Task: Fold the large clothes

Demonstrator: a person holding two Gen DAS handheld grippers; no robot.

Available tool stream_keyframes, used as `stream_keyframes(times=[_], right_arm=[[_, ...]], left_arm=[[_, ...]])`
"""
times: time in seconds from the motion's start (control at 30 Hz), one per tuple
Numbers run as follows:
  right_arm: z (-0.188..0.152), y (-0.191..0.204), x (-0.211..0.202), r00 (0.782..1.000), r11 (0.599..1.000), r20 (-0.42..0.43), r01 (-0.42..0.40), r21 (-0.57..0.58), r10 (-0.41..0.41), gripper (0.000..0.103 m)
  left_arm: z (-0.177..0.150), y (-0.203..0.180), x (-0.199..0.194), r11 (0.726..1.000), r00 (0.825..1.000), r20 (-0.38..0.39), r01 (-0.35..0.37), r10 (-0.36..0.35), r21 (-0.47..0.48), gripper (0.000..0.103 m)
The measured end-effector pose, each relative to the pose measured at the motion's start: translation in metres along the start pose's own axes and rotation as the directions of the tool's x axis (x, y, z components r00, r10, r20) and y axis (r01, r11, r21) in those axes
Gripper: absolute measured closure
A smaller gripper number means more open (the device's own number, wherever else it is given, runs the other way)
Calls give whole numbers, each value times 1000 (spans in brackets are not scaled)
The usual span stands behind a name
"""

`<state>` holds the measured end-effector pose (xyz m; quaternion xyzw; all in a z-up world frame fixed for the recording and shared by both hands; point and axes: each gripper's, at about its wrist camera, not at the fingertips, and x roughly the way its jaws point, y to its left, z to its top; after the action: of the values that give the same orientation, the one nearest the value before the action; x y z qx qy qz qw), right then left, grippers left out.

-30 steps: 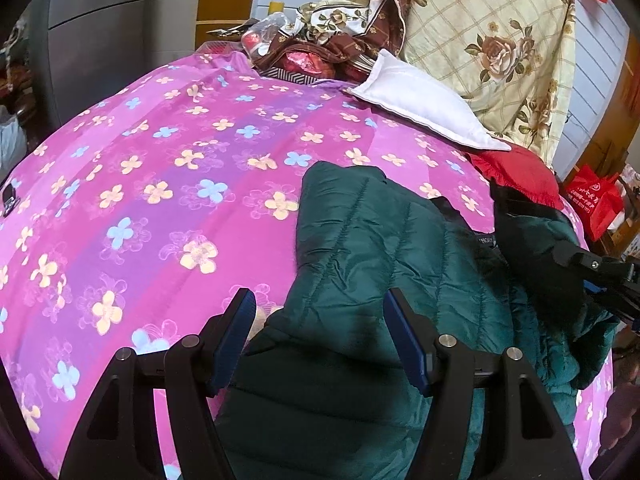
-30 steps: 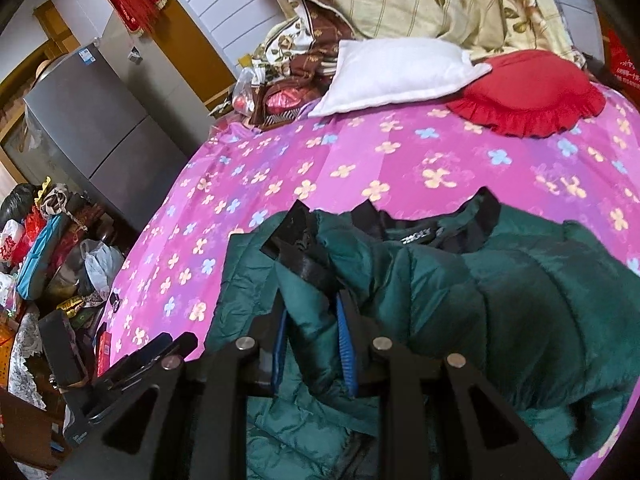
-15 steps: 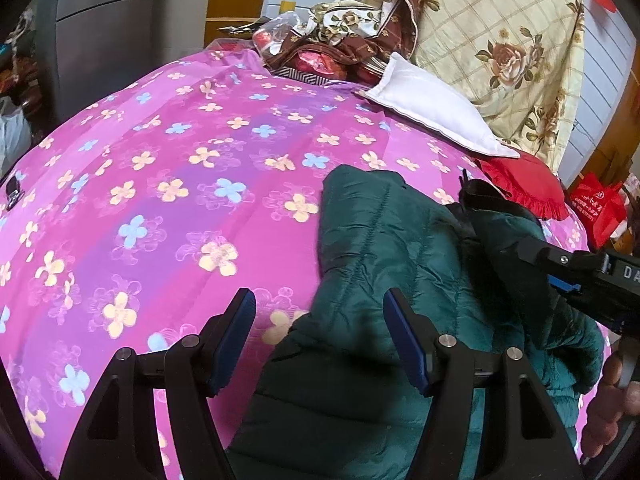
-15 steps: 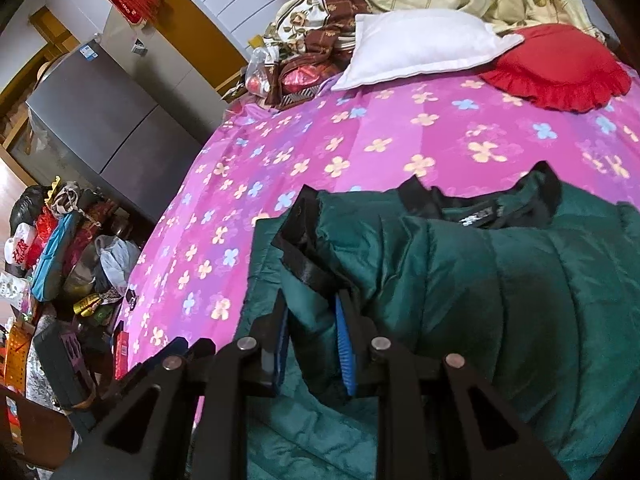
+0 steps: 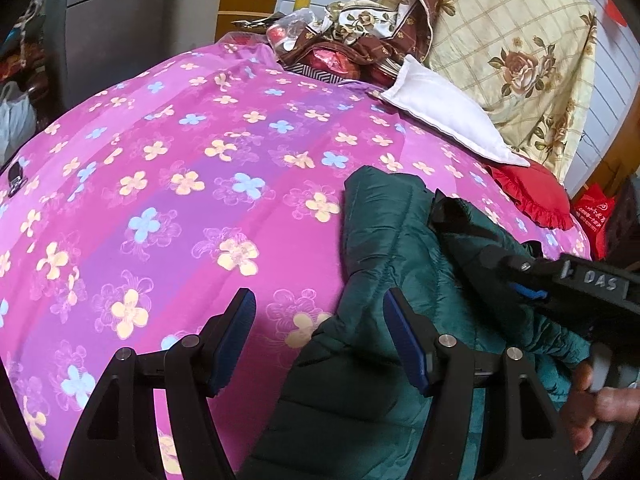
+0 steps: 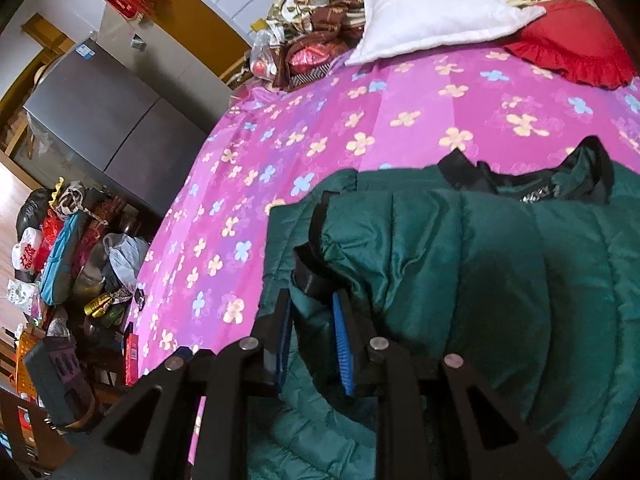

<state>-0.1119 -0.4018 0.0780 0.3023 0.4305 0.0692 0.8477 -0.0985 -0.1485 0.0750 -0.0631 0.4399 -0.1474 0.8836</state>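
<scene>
A dark green quilted jacket [image 5: 392, 248] lies on a pink flowered bed sheet [image 5: 180, 184]. My left gripper [image 5: 320, 332] is open and empty, hovering over the jacket's left edge and the sheet. My right gripper [image 6: 312, 332] is shut on a black-trimmed sleeve cuff [image 6: 316, 268] of the jacket [image 6: 500, 264] and holds it over the jacket's body. The right gripper also shows at the right of the left wrist view [image 5: 520, 280], with the hand that holds it. The black collar [image 6: 520, 176] lies toward the pillows.
A white pillow [image 6: 436, 16], a red ruffled cushion [image 6: 576, 56] and a floral quilt [image 5: 520, 60] sit at the bed's head. Piled fabrics and bags [image 6: 312, 44] lie beside them. A grey fridge [image 6: 116, 120] and floor clutter [image 6: 72, 256] stand left of the bed.
My right gripper has carried the sleeve cuff across the jacket's body, folding the sleeve inward. My left gripper has drifted slightly left, staying open.
</scene>
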Motion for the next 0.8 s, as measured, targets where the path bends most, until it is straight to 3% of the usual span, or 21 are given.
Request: stream_keyframes(times=[0.3,0.43,0.67,0.8], right_arm=[[-10,-7,17,999,1000,-38,7,22,-6,82],[-10,-1,4,999,1000,-40,-19,13,20,54],[-19,-5,-73,999,999,43,23,-27,-21,37],[-33,-31,-126,991,996,98,90,-23,-88,34]], left_arm=[[-2,-4,-4,1000,1000,2,1,-1,7,59],[-1,-8,-10,1000,1000,8,15,-15,6,59],[3,-19,-21,979,982,31,189,-187,-75,58],[7,-41,-9,973,977,-4,214,-215,-92,53]])
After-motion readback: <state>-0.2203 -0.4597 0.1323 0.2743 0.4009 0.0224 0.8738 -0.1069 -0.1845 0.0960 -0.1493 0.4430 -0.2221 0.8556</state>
